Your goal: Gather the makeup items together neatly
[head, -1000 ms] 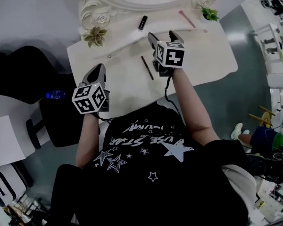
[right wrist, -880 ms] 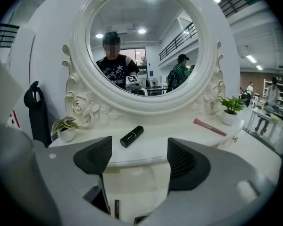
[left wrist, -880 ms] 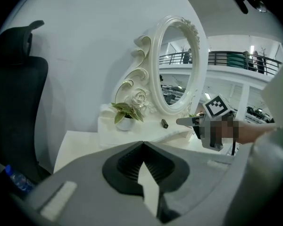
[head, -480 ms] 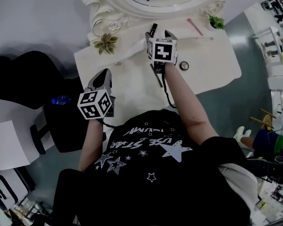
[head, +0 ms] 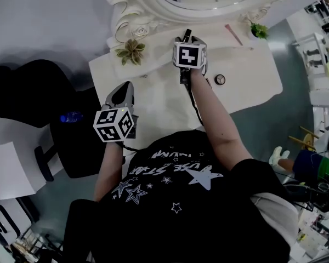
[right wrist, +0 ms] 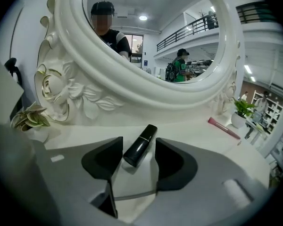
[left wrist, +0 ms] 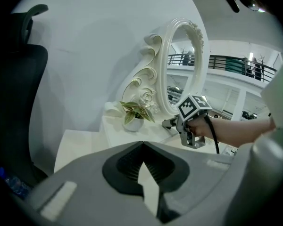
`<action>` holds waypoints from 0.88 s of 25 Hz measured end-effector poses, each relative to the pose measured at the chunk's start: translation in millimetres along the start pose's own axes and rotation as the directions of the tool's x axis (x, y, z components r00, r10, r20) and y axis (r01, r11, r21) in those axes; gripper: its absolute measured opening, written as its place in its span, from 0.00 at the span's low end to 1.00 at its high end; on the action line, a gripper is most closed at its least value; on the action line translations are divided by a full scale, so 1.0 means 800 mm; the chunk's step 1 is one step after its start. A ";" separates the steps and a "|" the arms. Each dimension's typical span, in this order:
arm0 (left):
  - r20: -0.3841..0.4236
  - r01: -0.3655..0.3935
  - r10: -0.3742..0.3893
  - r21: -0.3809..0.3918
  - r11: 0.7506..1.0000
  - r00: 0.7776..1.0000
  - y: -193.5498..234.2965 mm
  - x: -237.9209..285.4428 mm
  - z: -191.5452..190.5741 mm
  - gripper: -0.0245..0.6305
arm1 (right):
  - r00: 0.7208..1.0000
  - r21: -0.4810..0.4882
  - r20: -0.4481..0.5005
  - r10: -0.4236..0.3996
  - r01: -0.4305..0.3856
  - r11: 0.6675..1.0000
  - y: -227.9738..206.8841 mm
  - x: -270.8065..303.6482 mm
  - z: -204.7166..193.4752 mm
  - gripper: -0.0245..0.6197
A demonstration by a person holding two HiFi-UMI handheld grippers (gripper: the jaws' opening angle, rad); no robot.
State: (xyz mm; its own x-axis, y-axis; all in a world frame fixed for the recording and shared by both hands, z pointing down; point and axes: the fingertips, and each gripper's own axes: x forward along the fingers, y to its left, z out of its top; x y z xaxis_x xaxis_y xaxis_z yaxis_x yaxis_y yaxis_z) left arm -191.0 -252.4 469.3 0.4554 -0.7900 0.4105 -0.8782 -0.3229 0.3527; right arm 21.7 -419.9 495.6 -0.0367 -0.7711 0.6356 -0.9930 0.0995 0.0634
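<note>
the left gripper (left wrist: 142, 144) hung closed and empty near the left edge of the white table (head: 153, 100). the right gripper (right wrist: 138, 155), jaws just closing, stood around the black lipstick (right wrist: 140, 145) lying before the mirror (right wrist: 146, 86); perhaps one pad touched it.

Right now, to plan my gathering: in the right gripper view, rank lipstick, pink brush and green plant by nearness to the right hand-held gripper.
1. Lipstick: between the right hand-held gripper's jaws, which have just been closing.
2. Pink brush: lying farther off, to the right.
3. Green plant: far right, beyond the brush.
</note>
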 end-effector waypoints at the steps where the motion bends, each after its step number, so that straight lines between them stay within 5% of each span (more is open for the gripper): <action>1: -0.002 0.004 -0.005 -0.003 1.000 1.000 0.001 0.000 -0.001 0.04 | 1.000 0.002 -0.004 -0.001 0.001 1.000 0.002 0.001 0.000 0.41; 10: -0.026 0.062 -0.062 -0.026 0.998 0.998 -0.006 0.007 -0.009 0.04 | 1.000 0.011 -0.014 -0.026 0.027 1.000 0.014 0.000 -0.002 0.25; 22: -0.023 0.055 -0.054 0.047 0.997 0.998 -0.052 0.012 -0.003 0.04 | 0.997 0.060 0.072 0.010 -0.014 0.998 -0.042 -0.060 0.003 0.24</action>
State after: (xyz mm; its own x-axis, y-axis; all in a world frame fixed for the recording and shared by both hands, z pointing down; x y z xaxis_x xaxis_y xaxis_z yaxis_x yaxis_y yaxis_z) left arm -150.0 -245.2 460.3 0.5054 -0.7591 0.4103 -0.8577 -0.3901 0.3349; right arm 56.9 -387.7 460.8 -0.0544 -0.8133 0.5794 -0.9973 0.0727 0.0084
